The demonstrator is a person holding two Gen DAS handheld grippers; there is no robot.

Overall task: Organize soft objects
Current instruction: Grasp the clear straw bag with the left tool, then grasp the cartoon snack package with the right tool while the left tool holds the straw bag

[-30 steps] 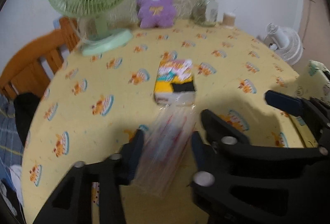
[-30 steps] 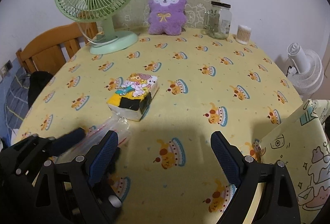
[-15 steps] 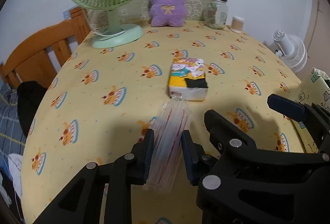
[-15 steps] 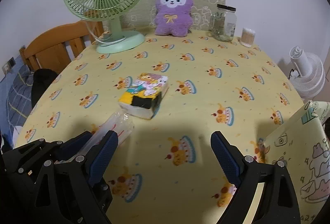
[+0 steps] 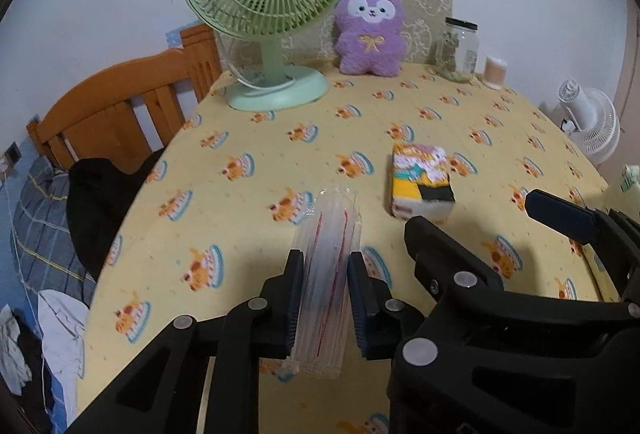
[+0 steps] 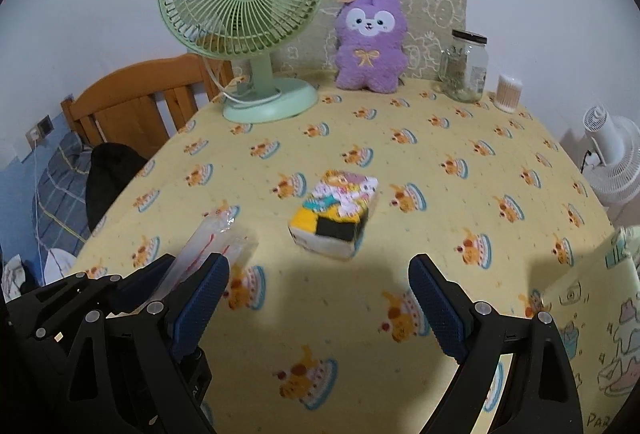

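Note:
My left gripper (image 5: 325, 274) is shut on a clear plastic packet with red lines (image 5: 330, 246) and holds it above the yellow tablecloth (image 5: 256, 218); the packet also shows in the right wrist view (image 6: 212, 246). A colourful tissue pack (image 5: 420, 184) lies mid-table, to the right of the packet; it also shows in the right wrist view (image 6: 336, 214). My right gripper (image 6: 320, 298) is open and empty, just short of the tissue pack. A purple plush toy (image 6: 370, 42) sits upright at the table's back edge.
A green desk fan (image 6: 244, 18) stands at the back left. A glass jar (image 6: 466, 66) and a cotton-swab tub (image 6: 509, 92) stand at the back right. A wooden chair (image 6: 136, 102) is at the left, a white floor fan (image 6: 612, 162) and a printed bag (image 6: 592, 330) at the right.
My left gripper has closed on the packet and carried it left, away from the tissue pack. My right gripper stayed open and shifted little.

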